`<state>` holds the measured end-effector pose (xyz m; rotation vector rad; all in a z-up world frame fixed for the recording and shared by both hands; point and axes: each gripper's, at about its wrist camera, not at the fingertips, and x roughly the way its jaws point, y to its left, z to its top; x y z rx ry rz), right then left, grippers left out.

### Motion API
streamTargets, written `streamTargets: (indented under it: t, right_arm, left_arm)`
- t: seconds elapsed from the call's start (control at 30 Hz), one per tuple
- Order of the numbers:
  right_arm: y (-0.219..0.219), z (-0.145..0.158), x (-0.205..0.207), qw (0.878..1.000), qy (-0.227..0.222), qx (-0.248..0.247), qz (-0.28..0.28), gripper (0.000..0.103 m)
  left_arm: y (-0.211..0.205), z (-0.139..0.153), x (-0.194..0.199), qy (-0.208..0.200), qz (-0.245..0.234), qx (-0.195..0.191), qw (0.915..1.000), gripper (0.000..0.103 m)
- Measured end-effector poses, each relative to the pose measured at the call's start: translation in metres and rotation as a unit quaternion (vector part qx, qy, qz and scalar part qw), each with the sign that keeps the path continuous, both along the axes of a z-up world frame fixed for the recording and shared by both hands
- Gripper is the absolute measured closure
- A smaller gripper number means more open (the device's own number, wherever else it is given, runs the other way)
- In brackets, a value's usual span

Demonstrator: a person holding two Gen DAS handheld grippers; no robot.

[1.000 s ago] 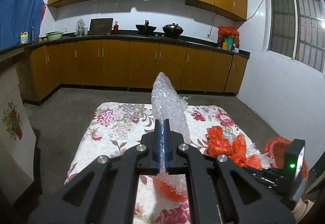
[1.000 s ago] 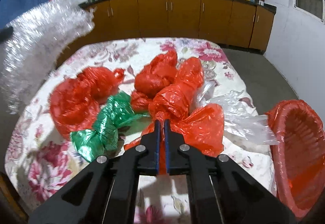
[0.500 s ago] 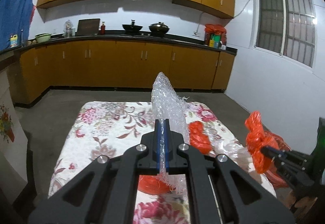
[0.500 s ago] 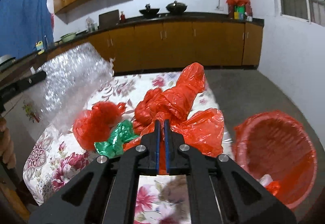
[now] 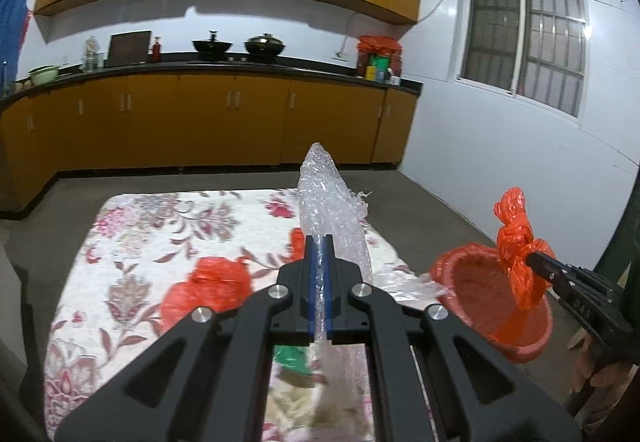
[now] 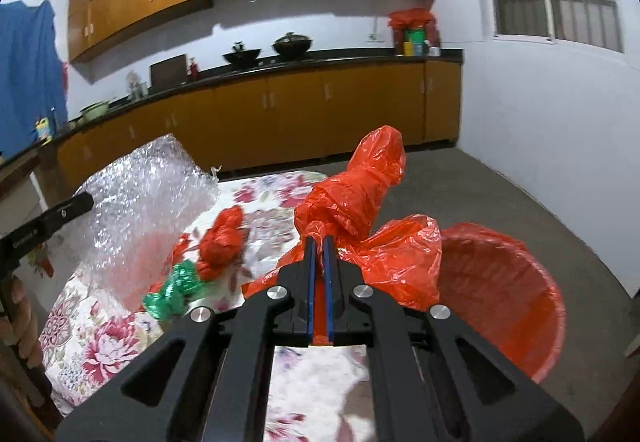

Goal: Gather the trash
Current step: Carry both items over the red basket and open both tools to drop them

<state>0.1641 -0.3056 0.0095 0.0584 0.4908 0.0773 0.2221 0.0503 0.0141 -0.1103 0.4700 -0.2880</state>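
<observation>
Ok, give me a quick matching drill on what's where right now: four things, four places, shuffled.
Things:
1. bubble wrap
2. red bag
3. green bag
4. red bin

Places:
A. lying on the floral tablecloth
B. clamped in the right hand-held gripper
C. on the floor beside the table
D. clamped in the left hand-held gripper

Pairs: 1-D, 2-B, 3-A, 4-C
</observation>
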Motion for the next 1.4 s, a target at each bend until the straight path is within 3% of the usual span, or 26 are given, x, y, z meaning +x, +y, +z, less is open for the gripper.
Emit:
streamTargets:
  t: [0.6,1.4]
  right_arm:
    - [-0.069,-0.001,-0.014,0.996,-0.007,0.004,-0.090,0.099]
    - [-0.131,-0.019,-0.002,0.989,0.004,0.015,-0.148,0.099]
  left_arm:
    - [-0.096,-0.008,0.004,0.013,-0.098,-0.031,0.9946,0.098]
    - [-0.219,-0.044,0.038,0.050,-0.180,-0.045,0.9813,0.098]
